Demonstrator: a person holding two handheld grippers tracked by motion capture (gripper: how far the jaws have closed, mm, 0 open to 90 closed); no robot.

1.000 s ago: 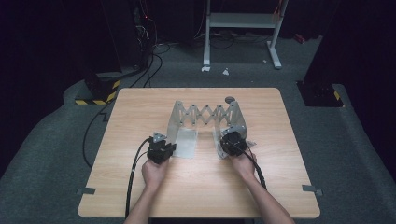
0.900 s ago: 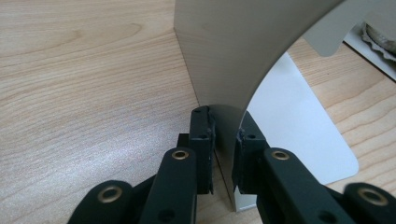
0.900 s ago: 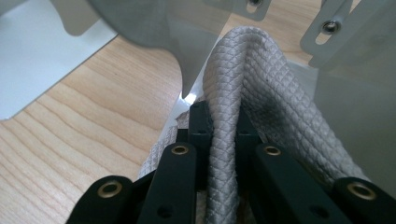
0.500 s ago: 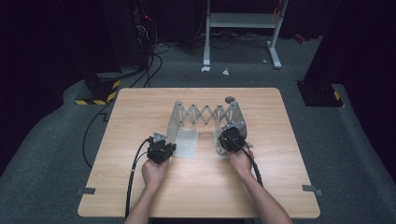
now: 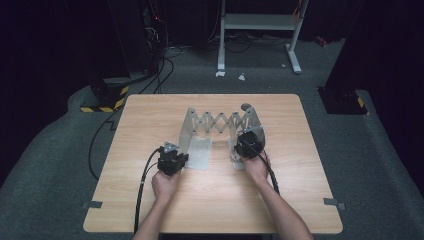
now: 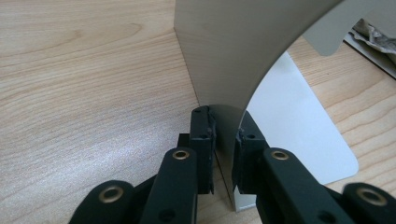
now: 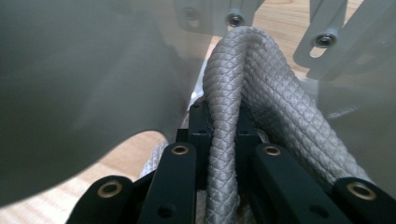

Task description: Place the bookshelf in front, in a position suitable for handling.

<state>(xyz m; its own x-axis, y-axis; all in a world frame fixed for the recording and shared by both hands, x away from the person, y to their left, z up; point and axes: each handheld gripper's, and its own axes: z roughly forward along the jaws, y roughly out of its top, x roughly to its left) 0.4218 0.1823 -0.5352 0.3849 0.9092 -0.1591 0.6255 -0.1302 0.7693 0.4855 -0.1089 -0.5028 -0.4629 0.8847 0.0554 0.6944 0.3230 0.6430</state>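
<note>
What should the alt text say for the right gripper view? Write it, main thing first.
The right gripper is shut on a loop of grey braided rope, which runs up between its black jaws. Pale metal bookend plates crowd close around it, with the riveted scissor links at upper right and the wooden table below.

Counter [image 5: 210, 200]: pale wood grain, smooth, faint sheen. Expanding rack [image 5: 220, 122]: light grey sheet metal, matt, smooth; riveted scissor links. Rope [image 7: 229, 116]: grey woven cloth, diamond-patterned, rough. Jaws: black matt plastic, brass-coloured pins. Floor [image 5: 380, 165]: dark grey carpet, coarse.
</note>
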